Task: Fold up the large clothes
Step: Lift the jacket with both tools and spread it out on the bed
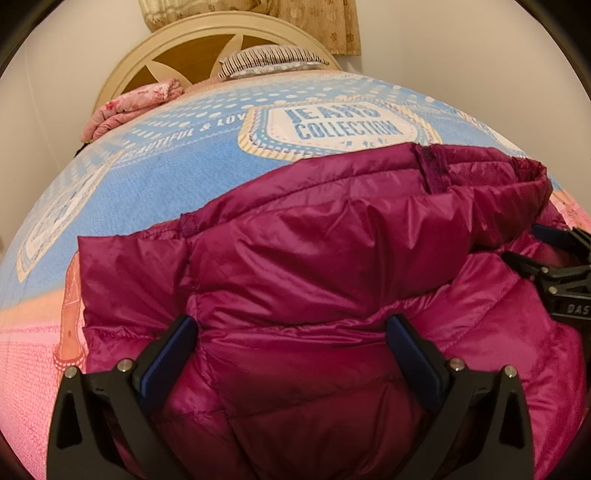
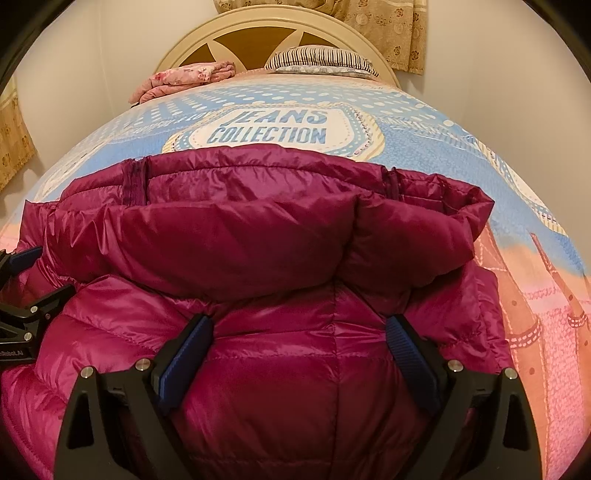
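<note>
magenta puffer jacket (image 1: pixel 314 266) lies mid-bed on the printed bedspread (image 1: pixel 155 173), hood rolled over at 12 o'clock. left gripper (image 1: pixel 291 354) and right gripper (image 2: pixel 299 350) both spread wide, pads straddling a quilted bulge, nothing pinched; likely lining up a grab for the fold. shell is slick, shiny nylon, puffy baffles, so it'll slip and spring back.

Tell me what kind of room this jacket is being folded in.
Most likely a bedroom: the magenta puffer jacket lies on a bed with a printed bedspread, a curved headboard and a striped pillow behind it.
</note>
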Tool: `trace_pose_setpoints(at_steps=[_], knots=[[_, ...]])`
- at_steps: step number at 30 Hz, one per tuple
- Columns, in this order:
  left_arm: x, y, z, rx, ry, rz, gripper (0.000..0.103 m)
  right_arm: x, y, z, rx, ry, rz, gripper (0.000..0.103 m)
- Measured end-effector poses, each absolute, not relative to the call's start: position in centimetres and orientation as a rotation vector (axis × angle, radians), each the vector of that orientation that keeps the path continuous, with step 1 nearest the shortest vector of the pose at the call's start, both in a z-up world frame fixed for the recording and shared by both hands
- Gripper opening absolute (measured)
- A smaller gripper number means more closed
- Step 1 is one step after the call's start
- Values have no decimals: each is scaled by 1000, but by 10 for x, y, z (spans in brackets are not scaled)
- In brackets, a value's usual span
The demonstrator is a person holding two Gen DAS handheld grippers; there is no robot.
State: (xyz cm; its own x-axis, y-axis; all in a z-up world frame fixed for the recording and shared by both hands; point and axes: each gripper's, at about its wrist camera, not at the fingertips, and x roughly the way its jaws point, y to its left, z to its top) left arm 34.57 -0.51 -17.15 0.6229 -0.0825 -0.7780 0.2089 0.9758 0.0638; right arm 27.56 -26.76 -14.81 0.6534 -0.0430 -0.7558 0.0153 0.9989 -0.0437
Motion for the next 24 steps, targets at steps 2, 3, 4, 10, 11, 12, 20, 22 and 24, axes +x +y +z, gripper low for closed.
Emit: trace_pose_setpoints(at_steps=[2, 3, 4, 10, 11, 12, 20, 22, 24], knots=[[333, 2, -160, 152, 863, -159, 103, 276, -267, -148, -42, 860, -35, 95], [320, 8, -151, 146, 838, -157, 103, 276, -266, -149, -43, 860, -36, 95], [306, 15, -142, 134, 810, -153, 103, 276, -266, -148, -45, 860, -37, 95], [220, 73, -119, -49, 760, -170, 103, 272, -269, -141, -24, 867, -9, 96], [211, 79, -122, -76, 766, -174, 103, 265, -269, -132, -17, 862, -24, 96], [201, 89, -129, -123, 778, -188, 103, 257, -267, -122, -19, 843, -37, 96], [178, 109, -175, -435, 833, -319, 103, 194, -203, -83, -78, 738, 159, 96], [172, 109, -175, -469, 816, -353, 103, 191, -199, -94, -94, 752, 160, 96], [174, 110, -179, -507, 821, -377, 103, 190, -199, -109, -89, 769, 159, 96]])
